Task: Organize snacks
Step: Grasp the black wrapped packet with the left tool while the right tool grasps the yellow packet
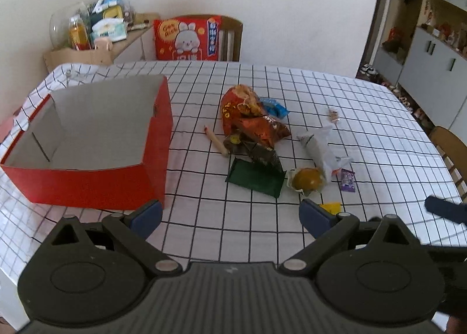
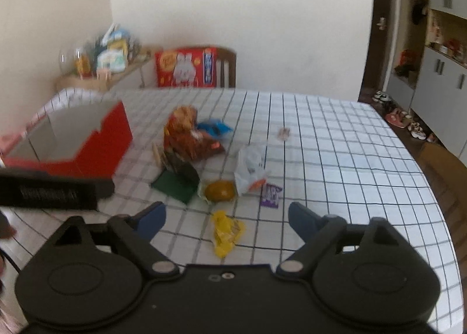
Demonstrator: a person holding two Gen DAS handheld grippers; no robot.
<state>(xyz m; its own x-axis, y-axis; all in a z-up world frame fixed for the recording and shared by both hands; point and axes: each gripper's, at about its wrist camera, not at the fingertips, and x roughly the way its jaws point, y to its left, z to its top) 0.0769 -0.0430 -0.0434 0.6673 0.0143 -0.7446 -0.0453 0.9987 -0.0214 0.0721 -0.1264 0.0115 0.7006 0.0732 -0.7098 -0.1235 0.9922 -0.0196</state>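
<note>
Just ahead of right tool [image 2: 227, 217]: yellow wrapper [image 2: 226, 233].

Red box [image 1: 96, 185], white black-gridded tablecloth [image 1: 364, 106], dark green packet [image 1: 255, 177], yellow wrapper [image 2: 226, 231]

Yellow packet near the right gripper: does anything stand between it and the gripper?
Nothing visible does. The yellow packet lies alone on the checked tablecloth, in front of the open right gripper; the other snacks lie beyond it.
</note>
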